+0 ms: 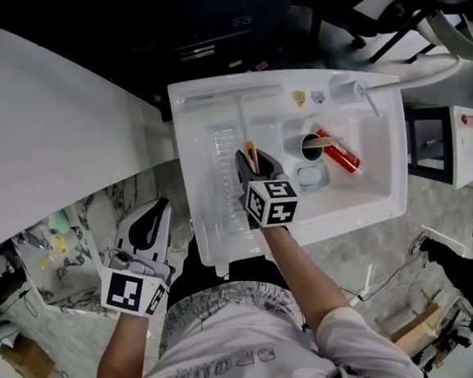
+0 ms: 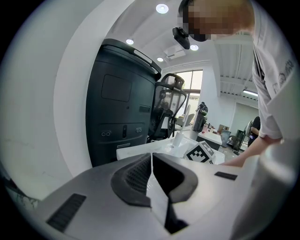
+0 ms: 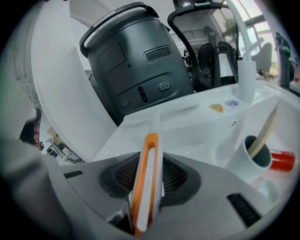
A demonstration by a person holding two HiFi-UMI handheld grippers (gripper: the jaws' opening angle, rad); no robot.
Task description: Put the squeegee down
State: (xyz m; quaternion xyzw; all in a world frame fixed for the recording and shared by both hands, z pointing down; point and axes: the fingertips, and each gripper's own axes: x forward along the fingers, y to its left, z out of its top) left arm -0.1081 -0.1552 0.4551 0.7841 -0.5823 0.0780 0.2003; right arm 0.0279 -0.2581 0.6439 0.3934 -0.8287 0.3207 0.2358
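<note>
Here, our right gripper (image 1: 255, 164) hovered over the ribbed draining side of the white sink (image 1: 204, 96), to the left of its basin. Its jaws were clamped on the orange-and-white handle of the squeegee (image 3: 149, 150). The squeegee pointed forward and down toward the back rim of the sink, and we could not tell if its far end touched the surface. Our left gripper (image 1: 151, 224) hung off the sink's near left corner, with its jaws together on nothing. To put the tool down well, we judged that we should lower the handle until it lay flat along the ribs. Only then should the jaws part, so that it would not drop or slide. We should also keep it away from the cup (image 1: 313, 146) and the red bottle (image 1: 339, 154) inside the basin.
</note>
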